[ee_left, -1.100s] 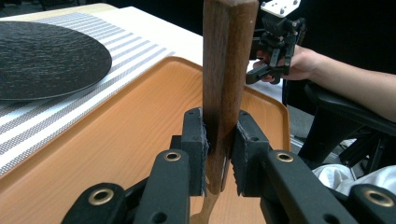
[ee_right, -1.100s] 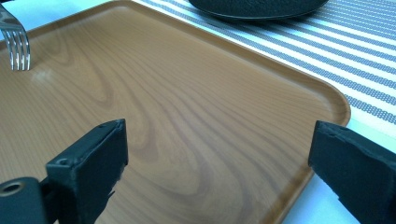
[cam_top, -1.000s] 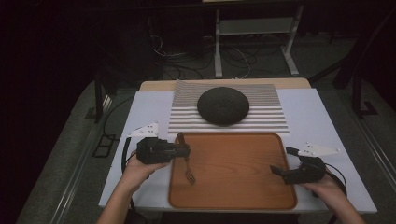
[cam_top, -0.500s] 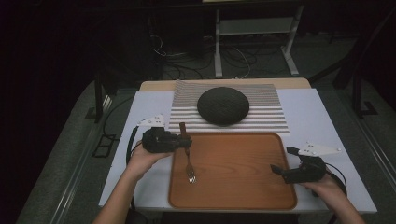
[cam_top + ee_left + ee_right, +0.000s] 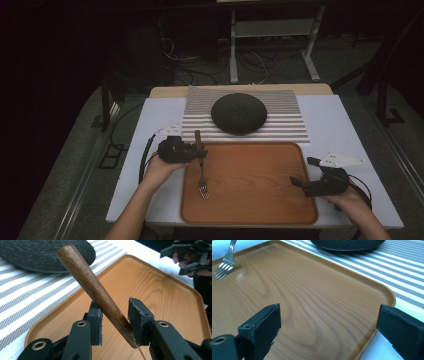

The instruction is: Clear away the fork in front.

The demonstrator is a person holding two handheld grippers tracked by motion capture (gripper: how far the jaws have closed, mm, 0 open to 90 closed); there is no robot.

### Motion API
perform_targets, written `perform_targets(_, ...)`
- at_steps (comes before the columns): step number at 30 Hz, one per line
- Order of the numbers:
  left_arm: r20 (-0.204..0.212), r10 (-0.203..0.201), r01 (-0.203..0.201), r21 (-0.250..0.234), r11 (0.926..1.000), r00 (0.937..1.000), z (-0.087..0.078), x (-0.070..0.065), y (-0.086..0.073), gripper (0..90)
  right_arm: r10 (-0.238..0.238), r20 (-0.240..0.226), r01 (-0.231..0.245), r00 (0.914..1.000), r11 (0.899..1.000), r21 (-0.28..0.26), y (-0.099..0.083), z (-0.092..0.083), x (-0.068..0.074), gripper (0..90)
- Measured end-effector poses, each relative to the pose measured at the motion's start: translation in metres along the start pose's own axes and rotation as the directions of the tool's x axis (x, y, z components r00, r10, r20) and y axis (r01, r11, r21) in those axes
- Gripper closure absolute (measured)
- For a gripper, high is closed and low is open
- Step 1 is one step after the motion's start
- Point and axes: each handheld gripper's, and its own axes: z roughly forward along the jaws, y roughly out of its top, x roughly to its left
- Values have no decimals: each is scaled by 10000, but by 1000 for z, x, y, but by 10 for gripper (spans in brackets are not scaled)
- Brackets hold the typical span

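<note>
A fork [image 5: 201, 172] with a dark wooden handle lies along the left part of the wooden tray [image 5: 250, 185]. Its tines rest on the tray and its handle slants up past the far rim. My left gripper [image 5: 200, 152] reaches in from the left around the handle. In the left gripper view the handle [image 5: 90, 282] runs aslant between the left gripper's [image 5: 115, 308] jaws, which have just been opening and stand wider than it. My right gripper [image 5: 302, 171] hovers open at the tray's right edge, nothing between its jaws [image 5: 327, 322].
A dark round domed plate [image 5: 239, 112] sits on a striped mat [image 5: 292, 122] just beyond the tray. A white cloth [image 5: 335, 125] covers the table. The fork's tines [image 5: 224, 266] show far left in the right gripper view.
My left hand has shifted a little away from the person with the fork, and its jaws have parted around the handle. The right hand has stayed put.
</note>
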Motion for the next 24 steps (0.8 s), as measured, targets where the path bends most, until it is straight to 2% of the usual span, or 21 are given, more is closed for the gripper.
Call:
perform_targets(4,-109,-222,221,-62,9997,9997,0,2,-4,623,-55,27,55,10000,10000,22,0,0,0,59)
perform_targets(10,-88,-320,321,73,9995,9994,1,3,-8,610,-136,19,136,9999,9999,82,0,1,1,60)
perform_targets(18,-68,-480,483,605,9970,9988,11,2,-16,604,-178,27,177,9998,9998,108,0,1,1,61)
perform_targets(24,-207,-703,724,1272,9892,9973,20,6,-24,611,-186,36,186,9998,9998,89,0,1,1,61)
